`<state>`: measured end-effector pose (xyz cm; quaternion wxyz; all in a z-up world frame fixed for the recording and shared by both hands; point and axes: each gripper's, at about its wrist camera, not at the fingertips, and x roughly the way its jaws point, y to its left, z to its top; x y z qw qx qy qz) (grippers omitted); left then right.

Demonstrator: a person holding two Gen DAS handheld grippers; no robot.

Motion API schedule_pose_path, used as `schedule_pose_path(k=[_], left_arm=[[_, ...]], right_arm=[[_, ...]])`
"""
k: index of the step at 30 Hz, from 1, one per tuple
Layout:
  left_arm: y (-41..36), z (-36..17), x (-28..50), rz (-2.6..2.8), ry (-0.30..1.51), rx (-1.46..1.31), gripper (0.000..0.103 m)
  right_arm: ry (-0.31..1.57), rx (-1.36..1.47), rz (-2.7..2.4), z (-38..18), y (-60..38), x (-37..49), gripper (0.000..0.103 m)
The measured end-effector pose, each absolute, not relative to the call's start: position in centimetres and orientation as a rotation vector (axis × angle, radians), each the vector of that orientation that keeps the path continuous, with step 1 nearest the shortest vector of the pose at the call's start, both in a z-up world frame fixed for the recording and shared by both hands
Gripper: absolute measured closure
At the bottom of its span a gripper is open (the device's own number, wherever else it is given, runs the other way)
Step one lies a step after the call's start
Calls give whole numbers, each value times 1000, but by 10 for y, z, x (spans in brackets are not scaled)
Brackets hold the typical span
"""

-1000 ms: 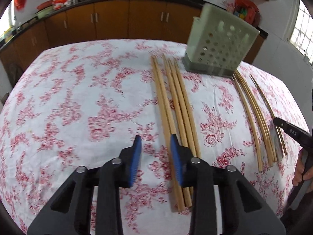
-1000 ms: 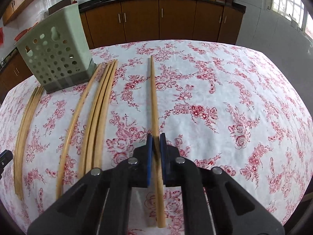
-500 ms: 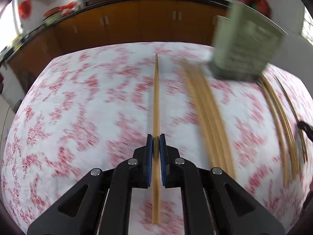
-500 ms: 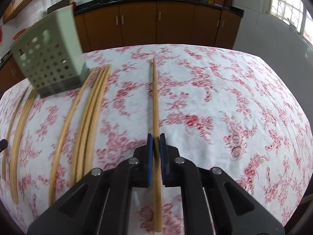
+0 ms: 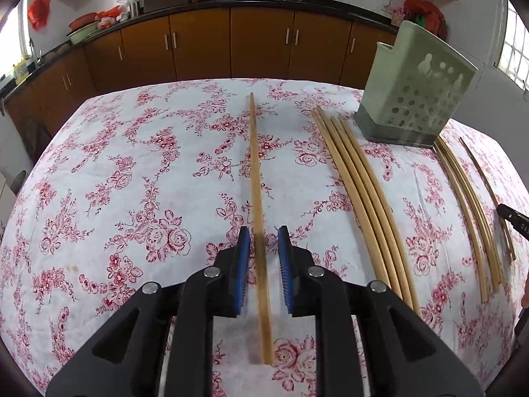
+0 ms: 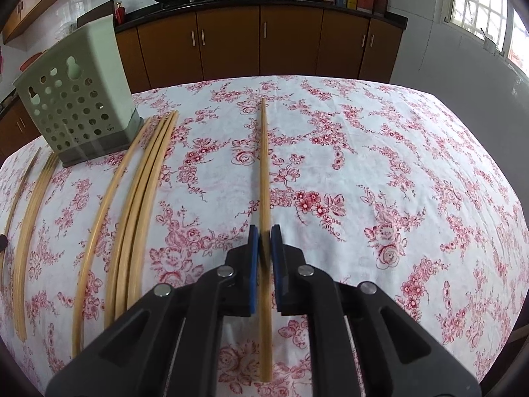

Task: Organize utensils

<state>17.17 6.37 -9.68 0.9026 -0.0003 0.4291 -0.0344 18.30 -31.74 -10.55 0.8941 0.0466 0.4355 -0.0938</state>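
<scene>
Left wrist view showed the perforated pale-green plastic utensil holder (image 5: 416, 99) apparently unfilled near the tablecloth's far edge; every loose wooden chopstick still awaited sorting. The left gripper (image 5: 263, 258) was opening around one long wooden chopstick (image 5: 256, 172), pads clear; the right gripper (image 6: 264, 258) clenched another chopstick (image 6: 264, 165).

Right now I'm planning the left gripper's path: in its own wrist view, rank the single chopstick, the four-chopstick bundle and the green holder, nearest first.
1. Single chopstick, between the opening jaws of the left gripper, untouched.
2. Four-chopstick bundle, to the right.
3. Green holder, far right.

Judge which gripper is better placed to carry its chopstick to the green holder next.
Right. The right gripper is clamped on its chopstick. The left gripper is opening, and its chopstick lies loose between the fingers. Both see the green holder nearby.
</scene>
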Motion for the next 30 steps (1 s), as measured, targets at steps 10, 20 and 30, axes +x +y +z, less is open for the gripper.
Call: schedule_pose_path(k=[10,20,30], left_arm=[[64,-97,154,-68,891,36,84],[70,-86,148,-42,894,-3,96],[78,-14,132,-54,691,-77,96]], right_arm=[[906,97,-175,-106,-316,158,94],[847,116,-152,-81,-322,142,95],[675,141,-140,-22,-333,125,95]])
